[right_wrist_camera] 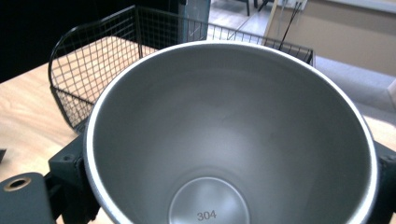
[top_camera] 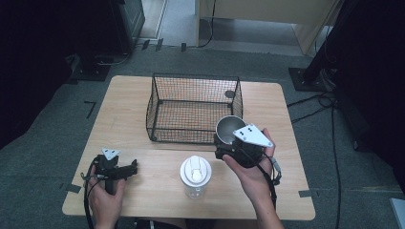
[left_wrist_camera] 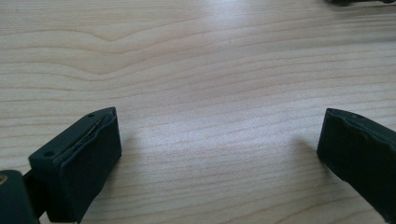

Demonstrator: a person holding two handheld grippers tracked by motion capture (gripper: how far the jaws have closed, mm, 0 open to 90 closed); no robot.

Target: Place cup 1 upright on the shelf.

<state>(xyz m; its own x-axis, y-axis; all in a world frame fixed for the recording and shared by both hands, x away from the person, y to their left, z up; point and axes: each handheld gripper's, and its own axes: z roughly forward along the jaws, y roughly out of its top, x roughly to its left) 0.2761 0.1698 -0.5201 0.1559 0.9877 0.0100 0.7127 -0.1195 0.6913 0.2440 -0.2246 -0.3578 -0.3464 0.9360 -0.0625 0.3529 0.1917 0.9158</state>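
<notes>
A steel cup (top_camera: 229, 128) is held upright near the front right corner of the black wire basket (top_camera: 193, 107), with my right gripper (top_camera: 237, 145) shut on it. In the right gripper view the cup (right_wrist_camera: 229, 135) is seen from above, empty, stamped 304 on its bottom, with the basket (right_wrist_camera: 88, 70) just behind it. My left gripper (top_camera: 125, 169) rests low over the table's front left, its jaws wide apart. Bare wood lies between its fingers (left_wrist_camera: 79, 163). A clear bottle with a white lid (top_camera: 195, 175) stands at the front middle.
The wooden table (top_camera: 129, 102) stands on grey carpet. The basket is empty and sits at the table's centre back. Cables (top_camera: 329, 124) run on the floor to the right. Dark equipment stands at both far corners.
</notes>
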